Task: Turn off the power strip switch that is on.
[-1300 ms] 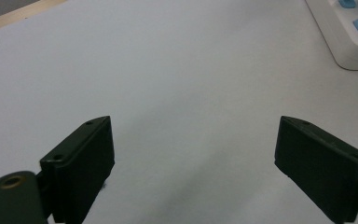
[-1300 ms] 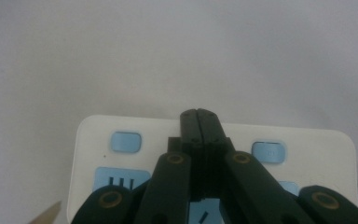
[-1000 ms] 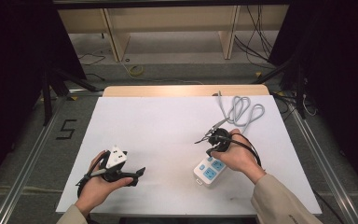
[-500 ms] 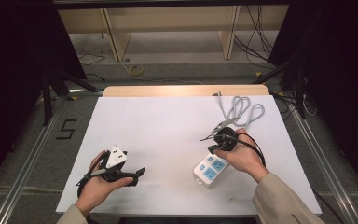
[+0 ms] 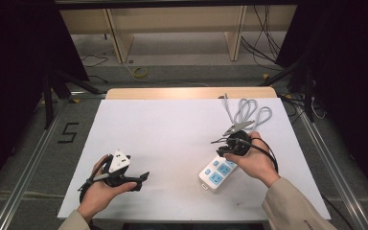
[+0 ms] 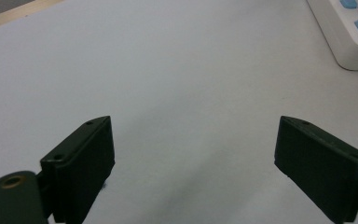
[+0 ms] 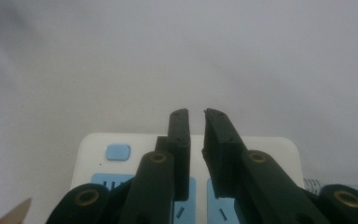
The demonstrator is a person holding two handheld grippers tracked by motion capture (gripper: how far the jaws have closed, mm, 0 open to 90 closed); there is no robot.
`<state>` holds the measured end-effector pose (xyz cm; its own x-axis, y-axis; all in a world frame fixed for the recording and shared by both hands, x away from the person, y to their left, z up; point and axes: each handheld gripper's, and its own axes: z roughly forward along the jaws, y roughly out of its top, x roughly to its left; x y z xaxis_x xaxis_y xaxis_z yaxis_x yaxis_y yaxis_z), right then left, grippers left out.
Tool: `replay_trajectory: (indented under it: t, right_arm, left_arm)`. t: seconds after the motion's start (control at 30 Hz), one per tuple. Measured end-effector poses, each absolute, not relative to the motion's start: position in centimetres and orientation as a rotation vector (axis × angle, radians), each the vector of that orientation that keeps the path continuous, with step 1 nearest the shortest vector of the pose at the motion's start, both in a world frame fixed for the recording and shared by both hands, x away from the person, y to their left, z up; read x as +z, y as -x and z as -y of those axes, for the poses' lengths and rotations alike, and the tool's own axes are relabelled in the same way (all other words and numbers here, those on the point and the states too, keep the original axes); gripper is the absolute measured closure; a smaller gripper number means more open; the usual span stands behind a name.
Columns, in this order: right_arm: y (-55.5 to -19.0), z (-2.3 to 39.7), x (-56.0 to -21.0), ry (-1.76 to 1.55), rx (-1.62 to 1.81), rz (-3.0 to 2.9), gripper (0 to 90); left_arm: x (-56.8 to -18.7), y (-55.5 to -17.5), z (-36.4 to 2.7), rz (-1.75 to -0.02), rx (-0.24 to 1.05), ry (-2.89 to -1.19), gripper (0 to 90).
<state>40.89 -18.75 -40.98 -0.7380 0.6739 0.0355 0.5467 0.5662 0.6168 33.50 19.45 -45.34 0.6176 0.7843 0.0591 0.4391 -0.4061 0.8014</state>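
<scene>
A white power strip (image 5: 214,174) with blue sockets lies on the white table (image 5: 172,129) at the right, its grey cable (image 5: 249,112) coiled behind it. My right gripper (image 5: 218,139) hovers over the strip's far end. In the right gripper view the jaws (image 7: 196,114) stand a narrow gap apart above the strip (image 7: 98,142). They have just been opening, and nothing is between them. My left gripper (image 5: 141,181) rests low at the front left, open wide (image 6: 193,158) over bare table. The strip's corner (image 6: 349,42) lies off to its right.
A wooden strip (image 5: 187,92) edges the table's far side. Beyond it stand shelf legs (image 5: 112,40) and loose cables on the floor. A floor mark shaped like a 5 (image 5: 69,132) lies left of the table. Metal rails run along both sides.
My right hand has drifted slightly to the right over the power strip. The left hand and its gripper have stayed put.
</scene>
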Motion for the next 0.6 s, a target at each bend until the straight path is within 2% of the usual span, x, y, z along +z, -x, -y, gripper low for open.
replay_trajectory:
  t: [0.33, 0.6]
  right_arm:
    - [-40.2, 20.3, -40.7, -1.043, 0.992, -2.533, 71.8]
    - [-39.5, 21.9, -40.9, -1.062, 1.038, -2.49, 59.7]
  left_arm:
    - [-45.4, -33.5, -19.5, -0.961, 0.558, -2.057, 11.4]
    - [-45.4, -33.5, -19.4, -0.961, 0.558, -2.057, 11.4]
